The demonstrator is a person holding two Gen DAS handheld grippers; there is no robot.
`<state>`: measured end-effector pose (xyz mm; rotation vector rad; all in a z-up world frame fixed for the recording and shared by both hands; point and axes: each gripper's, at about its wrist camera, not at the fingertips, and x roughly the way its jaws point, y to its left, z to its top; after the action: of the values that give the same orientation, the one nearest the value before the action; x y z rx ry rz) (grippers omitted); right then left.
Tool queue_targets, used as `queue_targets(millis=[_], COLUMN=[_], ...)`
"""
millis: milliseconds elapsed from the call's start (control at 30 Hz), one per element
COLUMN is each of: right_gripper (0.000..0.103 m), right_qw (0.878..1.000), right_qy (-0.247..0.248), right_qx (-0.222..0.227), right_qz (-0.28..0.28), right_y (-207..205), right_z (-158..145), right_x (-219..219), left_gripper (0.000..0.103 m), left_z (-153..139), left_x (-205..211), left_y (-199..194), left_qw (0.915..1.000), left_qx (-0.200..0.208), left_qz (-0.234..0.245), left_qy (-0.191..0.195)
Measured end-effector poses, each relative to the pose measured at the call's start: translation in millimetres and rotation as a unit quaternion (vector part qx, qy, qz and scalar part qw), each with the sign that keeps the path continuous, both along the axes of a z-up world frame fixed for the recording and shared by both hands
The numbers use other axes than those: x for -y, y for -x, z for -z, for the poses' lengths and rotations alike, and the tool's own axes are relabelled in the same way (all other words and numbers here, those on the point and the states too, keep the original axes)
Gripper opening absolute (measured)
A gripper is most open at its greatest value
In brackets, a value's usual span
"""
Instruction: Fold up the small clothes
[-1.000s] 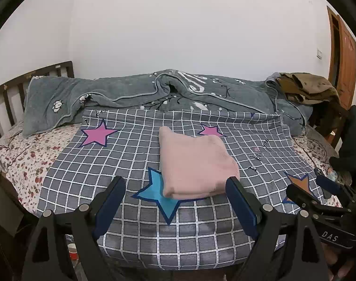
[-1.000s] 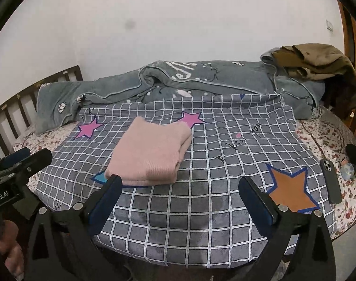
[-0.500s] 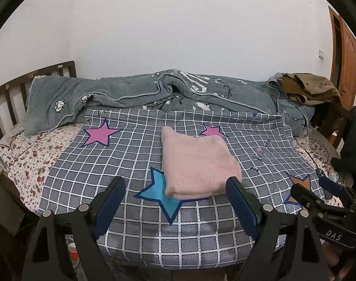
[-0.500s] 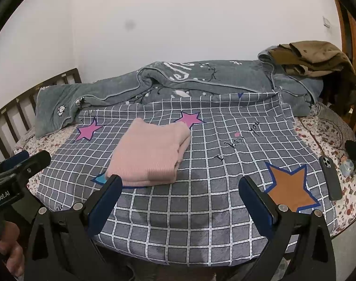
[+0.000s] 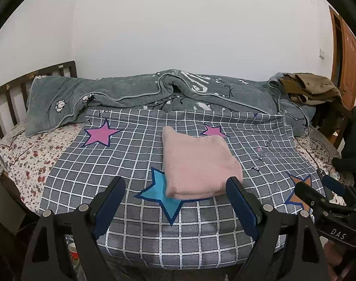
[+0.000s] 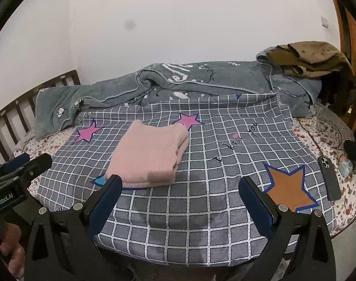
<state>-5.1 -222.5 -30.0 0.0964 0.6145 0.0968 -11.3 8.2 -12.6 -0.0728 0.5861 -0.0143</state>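
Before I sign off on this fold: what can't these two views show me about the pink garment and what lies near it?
- Pink garment: underside and inner layers hidden by its own top layer, both views.
- Blue star: mostly covered by the garment.
- Right tool: cut off by the left wrist view's edge.
- Small bluish object beside the phone: too small to identify.

pink garment (image 5: 199,164): soft ribbed knit | checked sheet (image 5: 135,154): matt cloth | headboard (image 5: 4,98): dark wood
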Motion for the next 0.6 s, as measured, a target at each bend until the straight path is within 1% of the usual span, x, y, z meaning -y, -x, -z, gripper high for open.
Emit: queue_targets(millis=[400,600], right_gripper=[0.098,0.098], right_qw=[1.0,1.0], right_qy=[-0.002,-0.012], right_qx=[0.003,0.004], right_qz=[0.001,0.001], right_y=[1.2,0.7], right_z=[-3.3,-6.5], right_x=[1.9,2.5], left_gripper=[0.088,0.088], left_z=[0.3,-0.3], left_x=[-0.9,-1.5], left_y=[0.3,1.1], left_qw=[1.0,1.0], left_qx=[0.002,0.002], left_qz=[-0.002,-0.002], left_qy=[0.0,0.001])
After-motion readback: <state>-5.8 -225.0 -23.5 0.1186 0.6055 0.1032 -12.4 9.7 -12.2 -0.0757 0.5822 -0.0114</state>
